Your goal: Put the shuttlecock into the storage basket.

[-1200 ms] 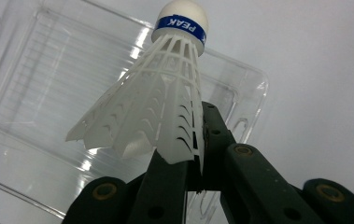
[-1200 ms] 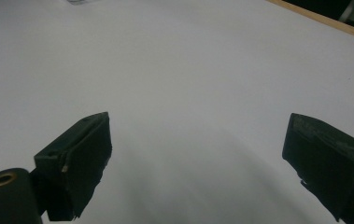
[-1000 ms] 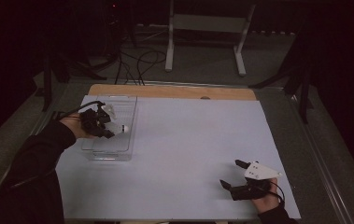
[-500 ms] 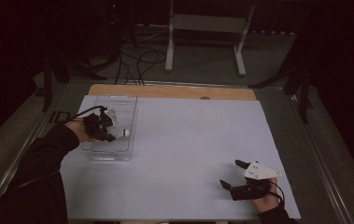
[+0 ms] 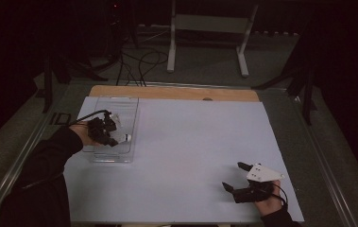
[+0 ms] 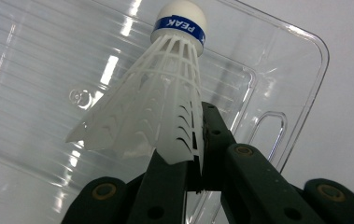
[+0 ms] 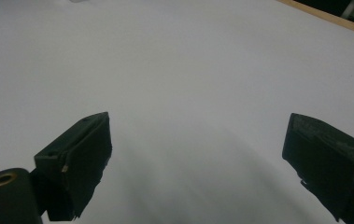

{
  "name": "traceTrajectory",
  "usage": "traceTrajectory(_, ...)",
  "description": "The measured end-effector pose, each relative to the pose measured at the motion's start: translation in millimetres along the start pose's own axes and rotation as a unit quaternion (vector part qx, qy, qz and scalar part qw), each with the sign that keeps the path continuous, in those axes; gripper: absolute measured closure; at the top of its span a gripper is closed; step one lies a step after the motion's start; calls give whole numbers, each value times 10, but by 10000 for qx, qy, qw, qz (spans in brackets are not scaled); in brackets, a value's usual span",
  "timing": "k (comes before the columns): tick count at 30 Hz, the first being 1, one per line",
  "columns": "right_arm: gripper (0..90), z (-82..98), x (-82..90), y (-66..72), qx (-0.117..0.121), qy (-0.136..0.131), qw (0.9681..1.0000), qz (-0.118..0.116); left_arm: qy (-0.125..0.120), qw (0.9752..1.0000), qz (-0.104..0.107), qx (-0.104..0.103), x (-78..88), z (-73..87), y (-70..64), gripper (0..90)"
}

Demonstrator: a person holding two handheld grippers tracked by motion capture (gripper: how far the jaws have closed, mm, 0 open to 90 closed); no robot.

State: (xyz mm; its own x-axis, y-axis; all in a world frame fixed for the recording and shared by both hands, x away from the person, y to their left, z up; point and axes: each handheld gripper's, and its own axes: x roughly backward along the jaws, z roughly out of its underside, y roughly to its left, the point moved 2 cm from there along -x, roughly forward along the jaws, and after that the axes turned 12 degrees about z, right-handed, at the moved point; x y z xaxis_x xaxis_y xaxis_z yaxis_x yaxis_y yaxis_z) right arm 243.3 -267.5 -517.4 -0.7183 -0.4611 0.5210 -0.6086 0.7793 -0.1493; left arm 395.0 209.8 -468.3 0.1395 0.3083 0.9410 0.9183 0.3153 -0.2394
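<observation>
1. The left gripper (image 5: 112, 135) hangs over a clear plastic tray (image 5: 120, 105) at the left side of the table (image 5: 191, 142), with the person's dark sleeve (image 5: 49, 161) coming in from the lower left
2. In the left gripper view its 2 black jaws pinch the edge of the white skirt of a shuttlecock (image 6: 160, 93), so the jaws are pressed together on that thin rim
3. The shuttlecock points away from the gripper, its white cork tip with a blue band farthest off; in the high view the shuttlecock (image 5: 123, 137) shows just over the tray's right side
4. Whether the shuttlecock touches the tray floor cannot be told
5. The tray (image 6: 300, 60) is ribbed and see-through, with a slot handle near 1 rounded corner
6. The right gripper (image 5: 237, 177) rests low at the table's near right, well apart from the tray, with a grey three-cornered plate on top
7. In the right gripper view its 2 jaws stand spread wide, with bare white table (image 7: 188, 70) between them
</observation>
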Motion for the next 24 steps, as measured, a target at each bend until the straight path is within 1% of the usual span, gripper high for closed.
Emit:
traceTrajectory(3,81,3,-1,0,-19,11,10000,-7,29,10000,-48,-7,-14,-8,12,896)
traceTrajectory(4,81,3,-1,0,-16,10,10000,-6,30,10000,-90,28,-24,-12,22,892)
traceTrajectory(8,81,4,1,-2,-16,6,10000,-11,57,9999,-79,42,-69,-32,38,881)
traceTrajectory(9,81,5,1,-3,-23,18,10000,-7,80,9999,-64,32,-76,-38,42,882)
traceTrajectory(10,81,6,1,-2,-29,21,10000,-10,62,10000,-22,65,-94,-46,42,882)
traceTrajectory(14,81,5,3,-5,-26,18,10000,-17,97,9999,-57,125,-122,-58,60,880)
traceTrajectory(19,81,7,0,-6,-30,23,10000,-20,80,9999,-104,89,-131,-64,77,859)
traceTrajectory(20,81,6,0,-6,-28,21,10000,-22,72,9998,-95,141,-141,-66,77,858)
traceTrajectory(23,81,4,3,-5,-24,16,10000,-18,96,9998,-100,112,-161,-71,88,820)
traceTrajectory(24,81,5,3,-7,-26,11,10000,-21,93,9997,-120,172,-166,-72,94,799)
